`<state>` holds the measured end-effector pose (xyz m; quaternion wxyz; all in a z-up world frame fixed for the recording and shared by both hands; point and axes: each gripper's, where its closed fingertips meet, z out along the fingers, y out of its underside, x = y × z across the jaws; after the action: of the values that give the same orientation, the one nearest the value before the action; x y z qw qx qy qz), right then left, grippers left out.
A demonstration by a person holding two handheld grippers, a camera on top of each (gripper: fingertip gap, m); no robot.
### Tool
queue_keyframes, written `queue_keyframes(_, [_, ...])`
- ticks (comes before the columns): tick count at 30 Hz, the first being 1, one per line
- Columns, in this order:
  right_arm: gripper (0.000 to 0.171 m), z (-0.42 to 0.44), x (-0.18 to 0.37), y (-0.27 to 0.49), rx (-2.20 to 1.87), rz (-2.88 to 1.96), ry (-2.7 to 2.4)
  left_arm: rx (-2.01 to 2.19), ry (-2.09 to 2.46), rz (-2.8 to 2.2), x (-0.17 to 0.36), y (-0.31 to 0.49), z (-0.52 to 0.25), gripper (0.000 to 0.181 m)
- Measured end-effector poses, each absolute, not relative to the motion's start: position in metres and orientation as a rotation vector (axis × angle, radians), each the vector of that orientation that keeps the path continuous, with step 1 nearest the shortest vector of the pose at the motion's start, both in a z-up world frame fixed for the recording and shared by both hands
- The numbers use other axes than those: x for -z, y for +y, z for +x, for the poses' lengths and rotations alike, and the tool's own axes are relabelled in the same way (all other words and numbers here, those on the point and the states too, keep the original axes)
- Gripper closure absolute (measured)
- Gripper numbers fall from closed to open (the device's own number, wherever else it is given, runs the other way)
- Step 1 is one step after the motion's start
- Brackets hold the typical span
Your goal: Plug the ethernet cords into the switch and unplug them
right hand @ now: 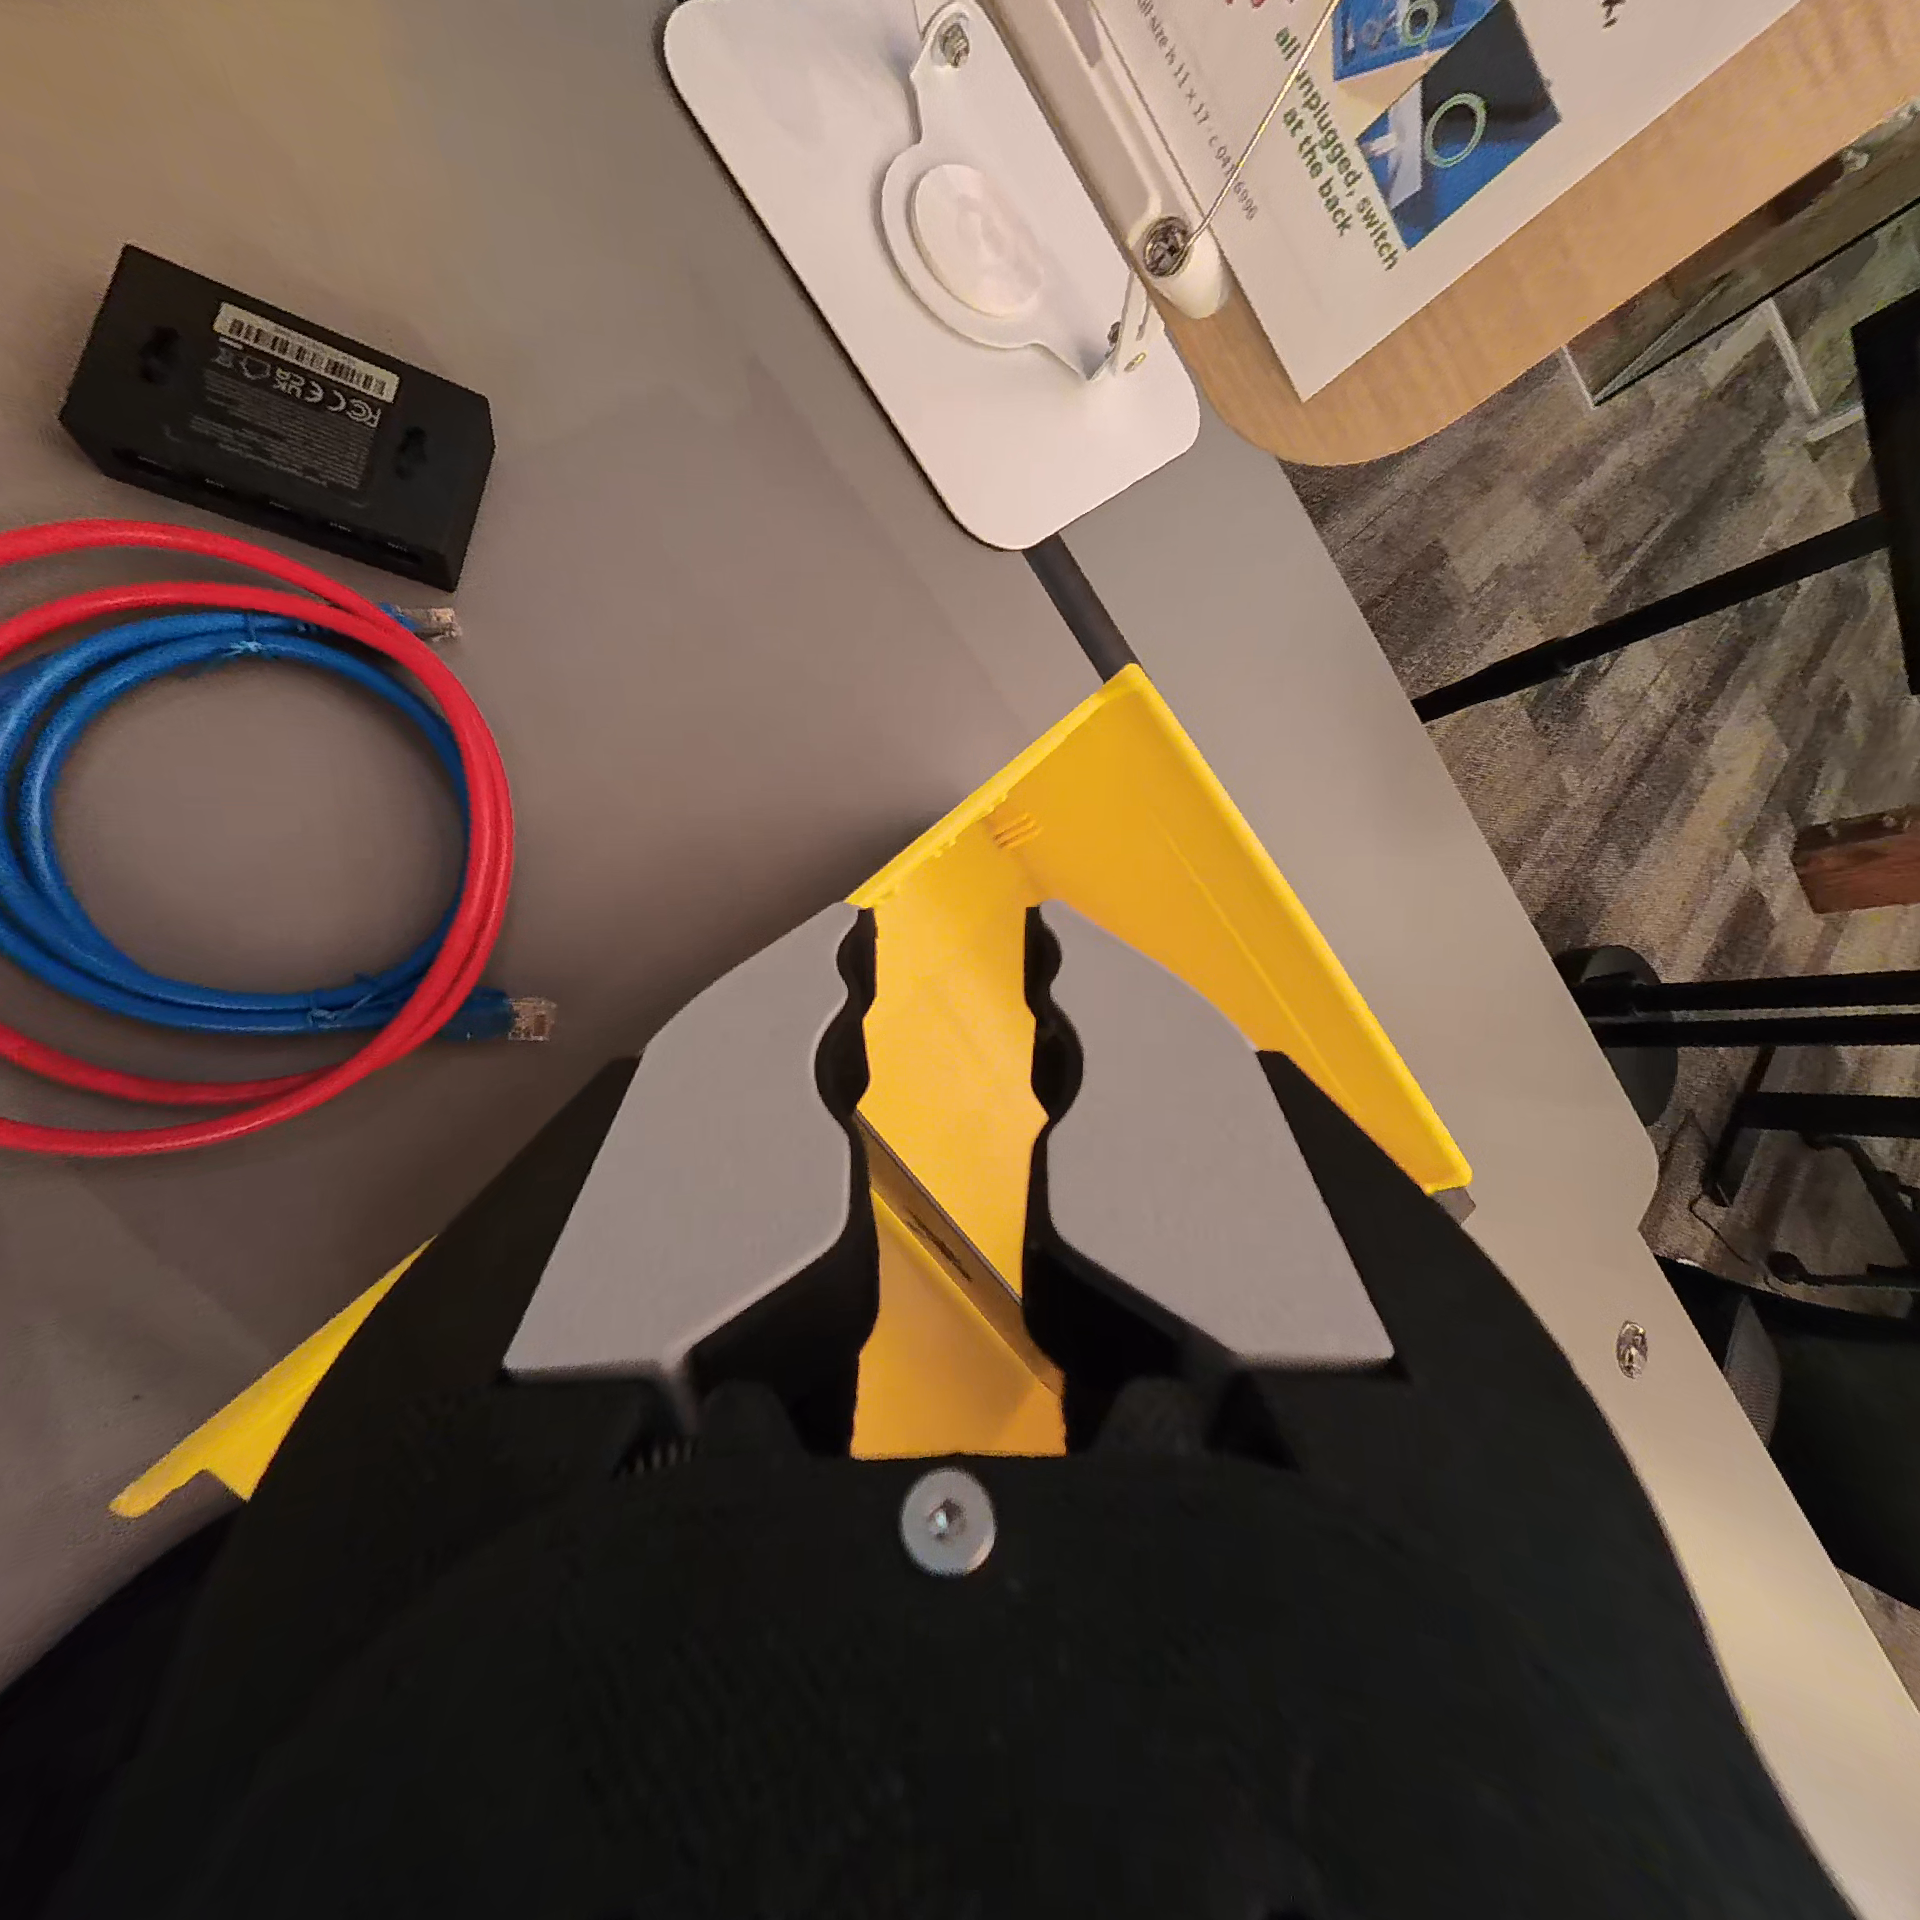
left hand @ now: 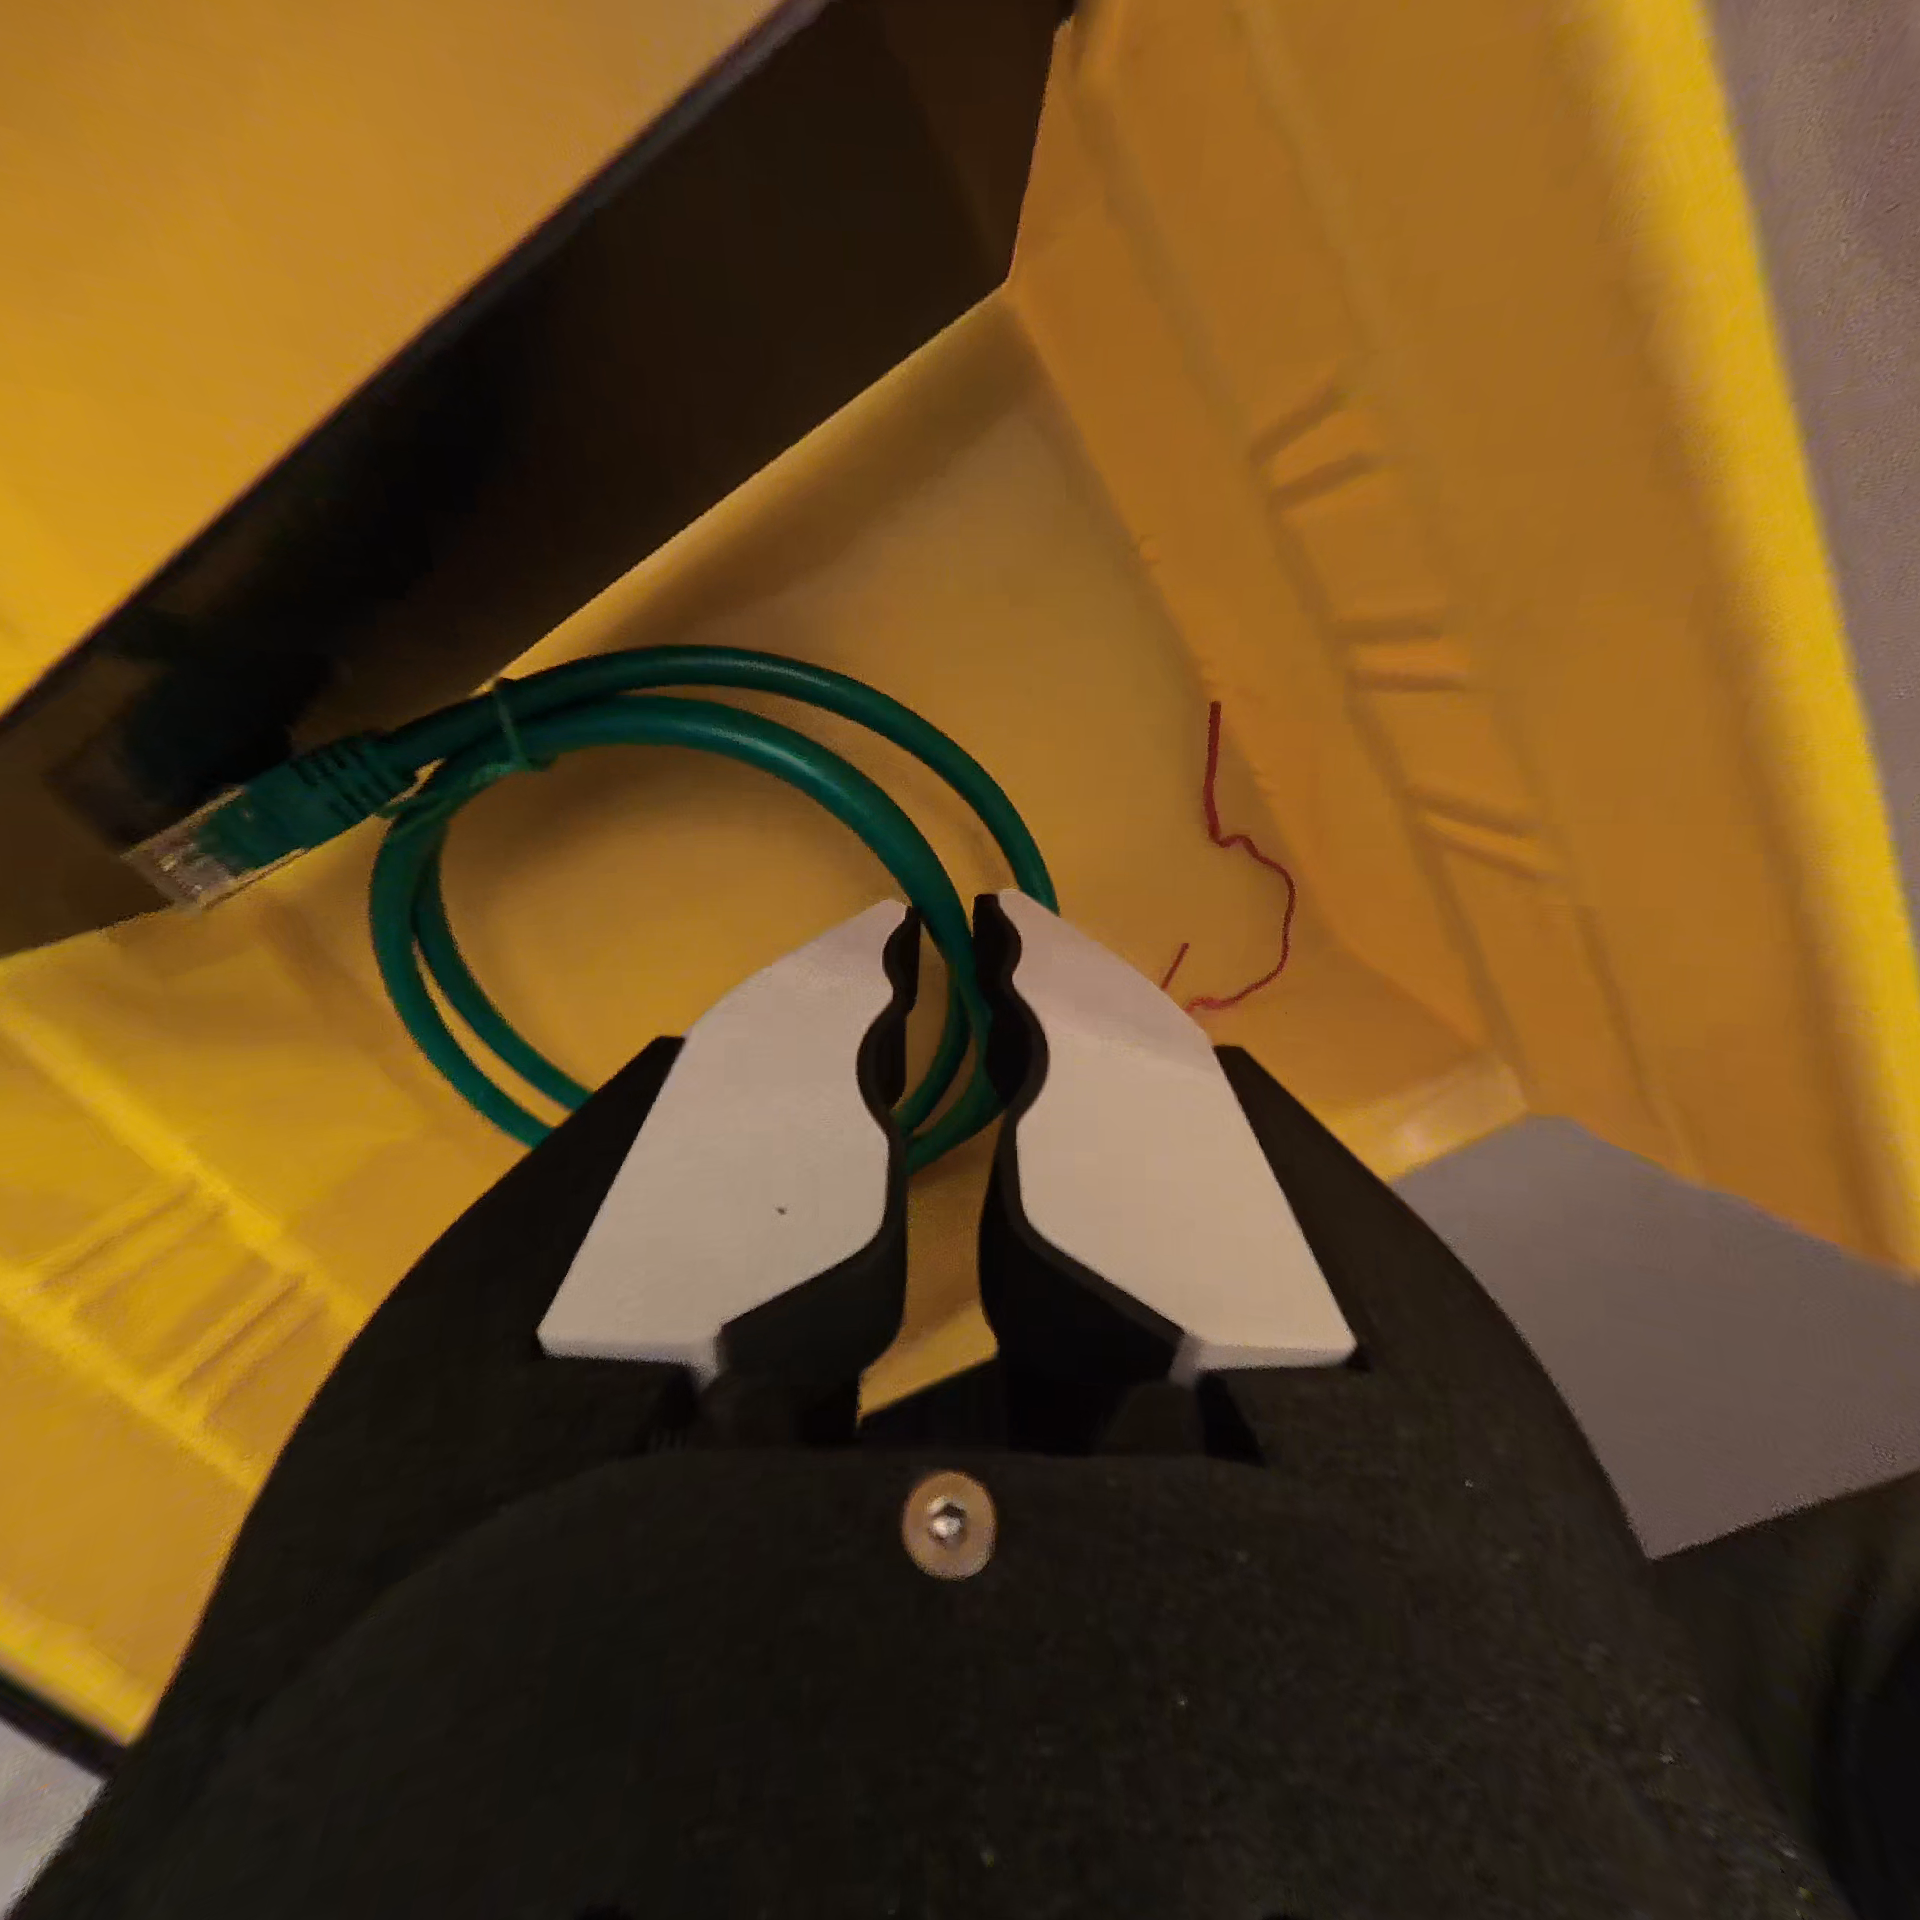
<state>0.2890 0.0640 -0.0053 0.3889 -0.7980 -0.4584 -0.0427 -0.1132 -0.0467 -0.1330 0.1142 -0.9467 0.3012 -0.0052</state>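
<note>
In the left wrist view, a coiled green ethernet cord [left hand: 665,717] lies inside a yellow bin [left hand: 1403,520], its clear plug [left hand: 208,852] pointing left under a dark flap. My left gripper [left hand: 945,914] is shut on the coil's right side, with strands running between the pads. In the right wrist view, the black switch [right hand: 281,416] lies label side up on the grey table [right hand: 675,675] at the far left. Coiled red [right hand: 478,790] and blue [right hand: 208,997] cords lie just below it. My right gripper [right hand: 951,914] is open above the yellow bin [right hand: 1143,852], holding nothing.
A yellow lid flap with a dark underside [left hand: 520,416] overhangs the bin. A thin red thread [left hand: 1257,883] lies against the bin wall. A white stand base [right hand: 831,260] and a wooden board with a printed sheet [right hand: 1455,343] sit at the back. The table edge [right hand: 1507,935] runs along the right. Spacing between my two grippers at the tips: around 45 cm. It is some 20 cm from my left tips to the black switch [right hand: 281,416].
</note>
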Motion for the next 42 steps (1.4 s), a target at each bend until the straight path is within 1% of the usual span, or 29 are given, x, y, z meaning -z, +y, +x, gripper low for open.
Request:
queue_keyframes(4, [0.143,0.291,0.003,0.064,0.108,-2.026,-1.16,0.028,0.855,-2.679,0.09,-0.052,-0.122,0.171])
queue_keyframes(10, [0.143,0.295,0.002,0.065,0.107,-2.028,-1.148,0.117,0.8,-2.406,-0.002,-0.065,-0.112,0.172])
queue_keyframes(13, [0.143,0.296,0.001,0.066,0.111,-2.028,-1.143,0.078,0.861,-2.214,-0.047,-0.071,-0.087,0.173])
queue_keyframes(16, [0.143,0.296,0.0,0.065,0.123,-2.027,-1.142,0.112,0.991,-2.081,-0.067,-0.084,-0.037,0.173])
queue_keyframes(19, [0.143,0.301,-0.003,0.066,0.139,-2.023,-1.121,0.136,1.178,-2.008,-0.052,-0.097,0.02,0.174])
queue_keyframes(23, [0.143,0.313,-0.019,0.068,0.145,-1.999,-1.031,0.076,1.409,-1.932,-0.01,-0.104,0.08,0.174])
queue_keyframes(27, [0.143,0.32,-0.039,0.07,0.111,-1.955,-0.921,0.014,1.545,-1.897,0.027,-0.094,0.118,0.174])
queue_keyframes(31, [0.143,0.338,-0.051,0.072,0.254,-1.947,-0.851,-0.021,1.641,-1.892,0.058,-0.08,0.145,0.174])
queue_keyframes(34, [0.143,0.334,-0.055,0.068,0.223,-1.931,-0.851,0.018,1.686,-1.904,0.076,-0.075,0.163,0.174])
queue_keyframes(39, [0.143,0.331,-0.048,0.069,0.214,-1.952,-0.877,0.038,1.695,-1.859,0.083,-0.067,0.18,0.174])
queue_keyframes(41, [0.143,0.333,-0.045,0.071,0.221,-1.963,-0.882,0.103,1.65,-1.877,0.076,-0.065,0.182,0.162])
queue_keyframes(42, [0.143,0.332,-0.043,0.071,0.218,-1.967,-0.885,0.154,1.617,-1.894,0.069,-0.065,0.181,0.16])
